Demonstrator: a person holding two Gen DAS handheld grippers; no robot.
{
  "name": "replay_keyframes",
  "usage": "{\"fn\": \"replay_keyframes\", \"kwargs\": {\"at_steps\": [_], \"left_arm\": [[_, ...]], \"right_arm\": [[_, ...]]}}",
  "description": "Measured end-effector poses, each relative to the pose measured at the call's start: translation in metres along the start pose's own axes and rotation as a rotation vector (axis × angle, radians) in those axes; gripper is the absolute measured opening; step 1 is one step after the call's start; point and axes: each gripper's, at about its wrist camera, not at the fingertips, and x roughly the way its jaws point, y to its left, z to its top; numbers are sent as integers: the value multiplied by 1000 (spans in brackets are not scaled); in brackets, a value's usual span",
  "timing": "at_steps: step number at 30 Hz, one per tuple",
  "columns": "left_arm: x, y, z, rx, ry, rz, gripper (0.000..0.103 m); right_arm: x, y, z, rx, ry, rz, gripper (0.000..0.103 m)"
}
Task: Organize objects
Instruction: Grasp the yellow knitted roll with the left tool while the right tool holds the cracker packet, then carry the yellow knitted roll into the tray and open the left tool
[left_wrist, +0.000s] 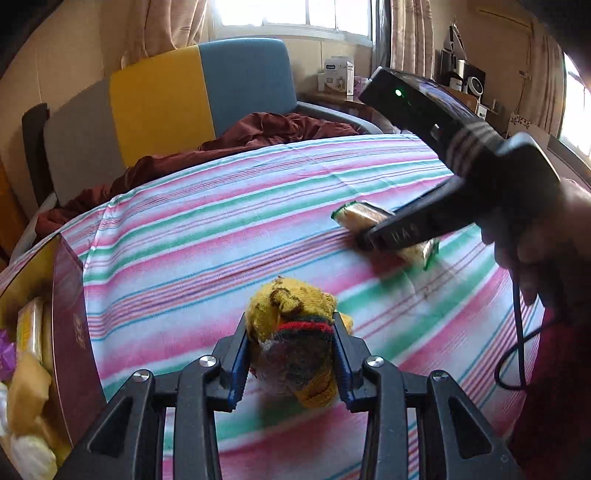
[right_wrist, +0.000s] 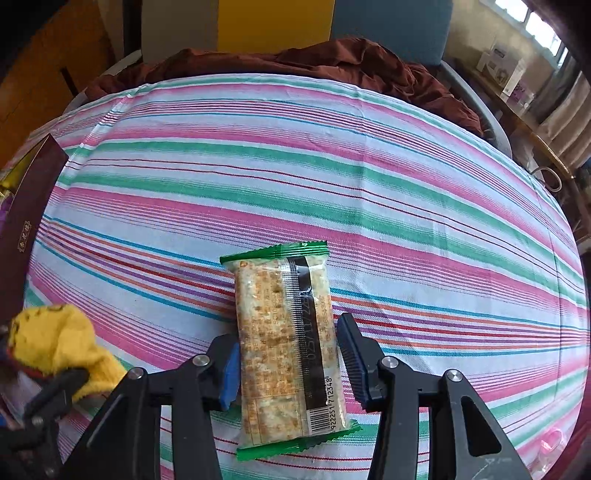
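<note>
My left gripper (left_wrist: 291, 354) is shut on a yellow knitted toy (left_wrist: 295, 321) with a red and green band, just above the striped cloth; the toy also shows at the left of the right wrist view (right_wrist: 55, 339). My right gripper (right_wrist: 288, 358) is open, its blue-padded fingers on both sides of a green-edged cracker packet (right_wrist: 288, 343) that lies flat on the cloth. The left pad is close to the packet; the right pad stands apart from it. In the left wrist view the packet (left_wrist: 360, 214) lies under the right gripper (left_wrist: 373, 236).
A dark red open box (left_wrist: 70, 332) with several soft yellow and white items stands at the left edge; its wall shows in the right wrist view (right_wrist: 26, 206). A maroon cloth (left_wrist: 258, 133) lies at the far edge before a yellow and blue chair (left_wrist: 199, 96).
</note>
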Motion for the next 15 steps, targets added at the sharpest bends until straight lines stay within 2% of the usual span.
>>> {"fn": "replay_keyframes", "kwargs": {"at_steps": [5,15], "left_arm": [[9,13,-1,-78,-11,-34,39],[17,21,-3,-133,-4,-55,40]], "right_arm": [[-3,8,-4,1,-7,-5,48],[-9,22,-9,-4,-18,-3,49]]}}
